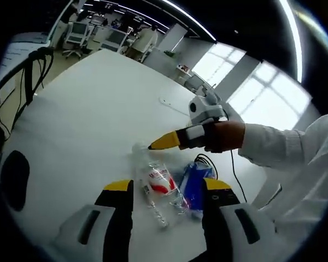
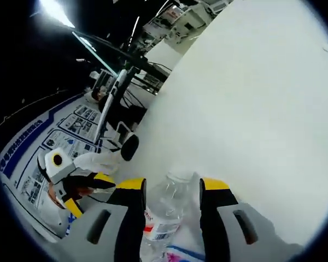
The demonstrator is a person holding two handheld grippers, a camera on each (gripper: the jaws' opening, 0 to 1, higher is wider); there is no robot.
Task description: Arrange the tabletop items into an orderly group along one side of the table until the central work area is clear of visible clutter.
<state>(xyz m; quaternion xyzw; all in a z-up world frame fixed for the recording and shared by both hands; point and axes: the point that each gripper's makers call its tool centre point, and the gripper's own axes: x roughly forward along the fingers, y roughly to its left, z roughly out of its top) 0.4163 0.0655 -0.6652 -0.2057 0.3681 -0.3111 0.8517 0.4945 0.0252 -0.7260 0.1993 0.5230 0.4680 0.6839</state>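
Note:
A clear plastic bottle (image 1: 156,185) with a red and white label lies on the white table (image 1: 87,109), beside a blue packet (image 1: 194,183). My left gripper (image 1: 167,185) stands open just short of both, one jaw on each side. My right gripper (image 1: 164,143), held by a hand (image 1: 227,136), reaches in from the right to the bottle's top end. In the right gripper view the bottle (image 2: 167,210) fills the gap of my right gripper (image 2: 173,183), whose jaws press its sides. The left gripper (image 2: 87,191) shows at the left, and the blue packet's edge (image 2: 172,255) at the bottom.
A black oval object (image 1: 13,177) (image 2: 129,146) lies on the table to the left. A thin black cable (image 1: 208,161) runs by the packet. The table (image 2: 251,98) stretches wide and bare beyond the bottle. Chairs and desks (image 1: 93,33) stand past its far edge.

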